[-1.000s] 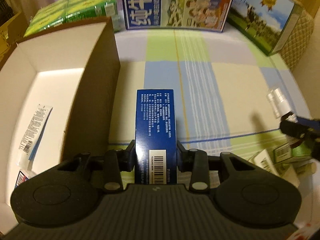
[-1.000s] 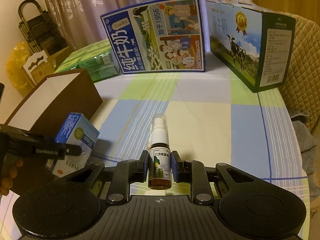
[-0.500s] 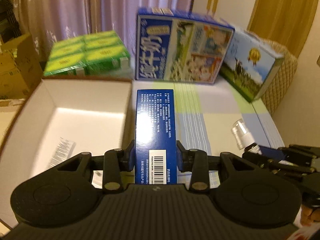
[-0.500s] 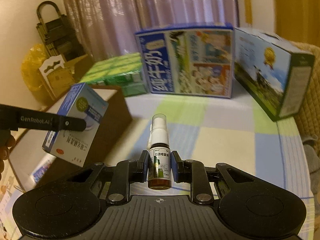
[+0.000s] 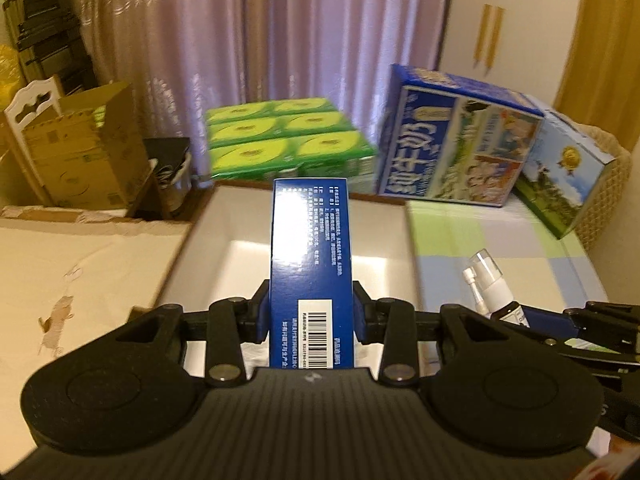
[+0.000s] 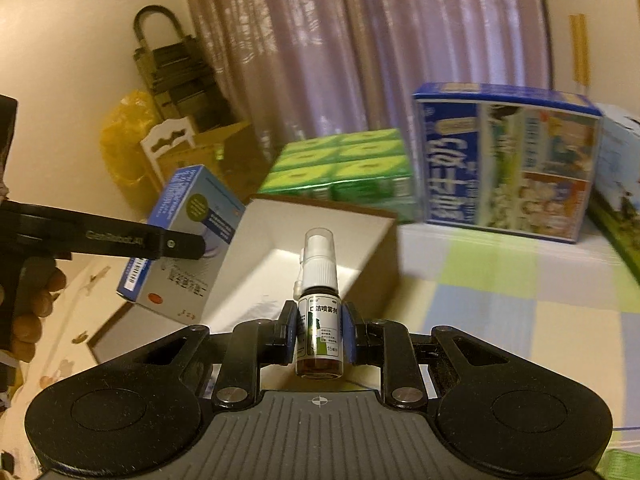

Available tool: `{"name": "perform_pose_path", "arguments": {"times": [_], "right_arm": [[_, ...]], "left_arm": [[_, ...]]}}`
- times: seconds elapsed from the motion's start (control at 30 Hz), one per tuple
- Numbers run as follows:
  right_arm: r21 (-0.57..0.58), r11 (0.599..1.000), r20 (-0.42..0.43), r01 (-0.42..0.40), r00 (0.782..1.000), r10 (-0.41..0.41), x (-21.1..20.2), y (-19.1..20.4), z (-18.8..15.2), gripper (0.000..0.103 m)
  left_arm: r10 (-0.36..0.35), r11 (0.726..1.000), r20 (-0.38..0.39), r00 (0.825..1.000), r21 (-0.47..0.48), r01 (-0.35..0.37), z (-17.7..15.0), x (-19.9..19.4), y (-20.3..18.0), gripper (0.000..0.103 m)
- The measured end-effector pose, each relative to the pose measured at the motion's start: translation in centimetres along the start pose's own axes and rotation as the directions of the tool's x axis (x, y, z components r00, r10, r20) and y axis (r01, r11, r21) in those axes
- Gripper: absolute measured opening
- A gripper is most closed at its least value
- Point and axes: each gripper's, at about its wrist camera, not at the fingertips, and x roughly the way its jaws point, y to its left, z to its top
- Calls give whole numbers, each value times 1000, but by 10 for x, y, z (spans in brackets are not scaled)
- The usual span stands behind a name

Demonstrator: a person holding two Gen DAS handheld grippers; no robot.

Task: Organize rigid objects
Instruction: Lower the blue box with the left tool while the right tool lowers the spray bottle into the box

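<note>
- My left gripper [image 5: 311,316] is closed on a blue carton [image 5: 311,264]; the pads press its two sides at the centre of the left view.
- This carton is long and dark blue, with small white print on its top face and a white barcode label near my end. It stands out over the open box [image 5: 384,280] in the middle of the frame.
- In the right view the same carton [image 6: 180,240] shows at middle left with a paler front face, in the air above the near left corner of the box [image 6: 360,248].
- My right gripper [image 6: 319,338] is closed on a small spray bottle [image 6: 319,320], upright at the centre of the right view.
- The bottle is brown glass with a white label and a white pump under a clear cap. In the left view it [image 5: 490,288] appears at lower right.
- The box has white inner walls and a brown outside.
- The table wears a checked cloth [image 6: 500,300] of green, blue and cream.
- Behind it stand green packs [image 5: 280,140], a blue milk carton case [image 5: 456,152] and a purple curtain [image 5: 260,40].
</note>
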Motion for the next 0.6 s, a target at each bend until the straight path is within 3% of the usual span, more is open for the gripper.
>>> {"name": "perform_pose_path", "arguments": {"times": [0.27,0.6], "right_arm": [[14,1000,-84,-5,996,6,49,44,-4,20],[47,998,-177,48,983,-39,99,62,-7,20]], "left_arm": [[-1,1000,-76,997,10,2,-13,18,39,33],[20,998,-173,985,70,-8,-21,56,69,34]]}}
